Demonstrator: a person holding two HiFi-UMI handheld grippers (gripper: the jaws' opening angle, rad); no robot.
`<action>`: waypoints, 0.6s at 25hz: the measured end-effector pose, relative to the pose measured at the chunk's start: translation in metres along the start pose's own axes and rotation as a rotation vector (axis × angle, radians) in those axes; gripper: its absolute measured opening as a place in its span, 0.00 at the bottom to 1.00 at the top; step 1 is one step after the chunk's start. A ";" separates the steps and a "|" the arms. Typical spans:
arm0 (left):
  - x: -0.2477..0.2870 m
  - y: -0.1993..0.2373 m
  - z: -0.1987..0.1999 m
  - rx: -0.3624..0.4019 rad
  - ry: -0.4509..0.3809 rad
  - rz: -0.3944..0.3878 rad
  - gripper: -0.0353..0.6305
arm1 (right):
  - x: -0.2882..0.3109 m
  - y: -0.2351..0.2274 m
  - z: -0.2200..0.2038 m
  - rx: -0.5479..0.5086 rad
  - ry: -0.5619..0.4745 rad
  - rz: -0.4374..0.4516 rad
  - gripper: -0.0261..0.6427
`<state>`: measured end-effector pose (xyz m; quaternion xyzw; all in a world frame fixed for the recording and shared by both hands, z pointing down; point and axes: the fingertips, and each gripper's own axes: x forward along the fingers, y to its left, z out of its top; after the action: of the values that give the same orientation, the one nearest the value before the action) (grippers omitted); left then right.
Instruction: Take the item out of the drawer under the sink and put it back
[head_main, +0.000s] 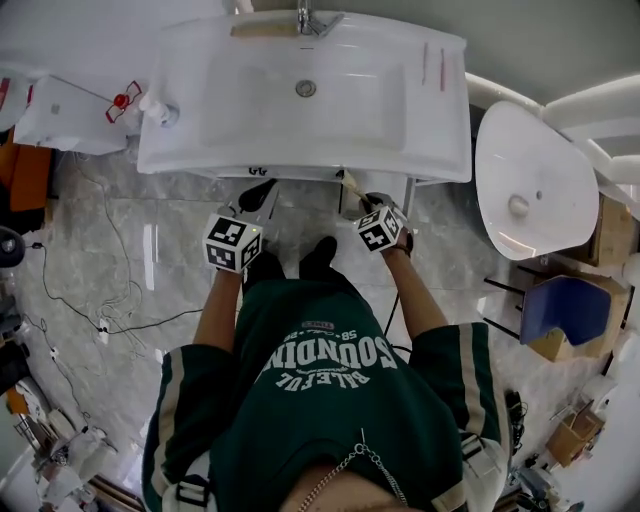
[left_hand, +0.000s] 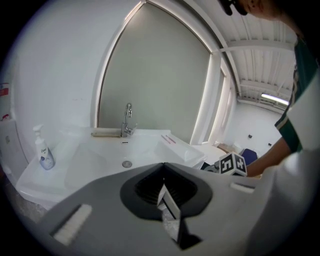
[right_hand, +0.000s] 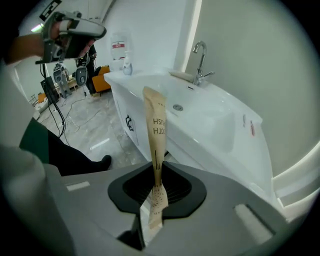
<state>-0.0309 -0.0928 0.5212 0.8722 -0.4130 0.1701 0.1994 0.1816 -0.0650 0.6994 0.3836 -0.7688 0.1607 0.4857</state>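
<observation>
Far left, a soap bottle (head_main: 155, 108) stands on the left end of the white sink counter (head_main: 200, 140). A cable (head_main: 110, 320) trails over the marble floor (head_main: 120, 250) below it. A faucet (head_main: 310, 20) sits at the far rim, in line with the drain (head_main: 305, 88) at mid-basin. The left gripper (head_main: 260, 192) is held just in front of the counter's near edge, left of centre, with its marker cube toward the person. In the left gripper view its fingers (left_hand: 170, 202) meet along one seam with nothing between them, and they point over the basin toward the faucet. Two dark shoes show on the floor between the two grippers. The right gripper (head_main: 358, 195) is just right of centre, also near the counter's front edge and tilted downward. Its fingers (right_hand: 150, 220) are closed narrowly on the lower end of a tan paper packet (right_hand: 154, 130). The packet is long, thin and printed, and it stands up out of the grip, clear of the counter and in the air in front of the cabinet. The cabinet front (right_hand: 135, 127) below the basin carries a dark handle; I cannot tell whether the drawer stands open. Two thin sticks (head_main: 433, 65) lie on the counter's right end. Right of the sink there is a white oval fixture (head_main: 530, 170), with a blue seat (head_main: 565, 305) nearer and lower.
</observation>
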 end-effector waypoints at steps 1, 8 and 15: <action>0.000 0.001 0.003 0.002 -0.007 0.000 0.13 | -0.005 0.000 0.008 -0.005 -0.018 0.002 0.11; 0.003 0.015 0.033 0.023 -0.056 0.019 0.13 | -0.052 -0.024 0.085 0.020 -0.212 -0.018 0.11; -0.001 0.037 0.067 0.046 -0.113 0.054 0.13 | -0.101 -0.068 0.150 0.075 -0.393 -0.072 0.11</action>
<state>-0.0515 -0.1466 0.4706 0.8732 -0.4432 0.1353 0.1508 0.1625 -0.1584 0.5315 0.4524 -0.8281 0.0939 0.3173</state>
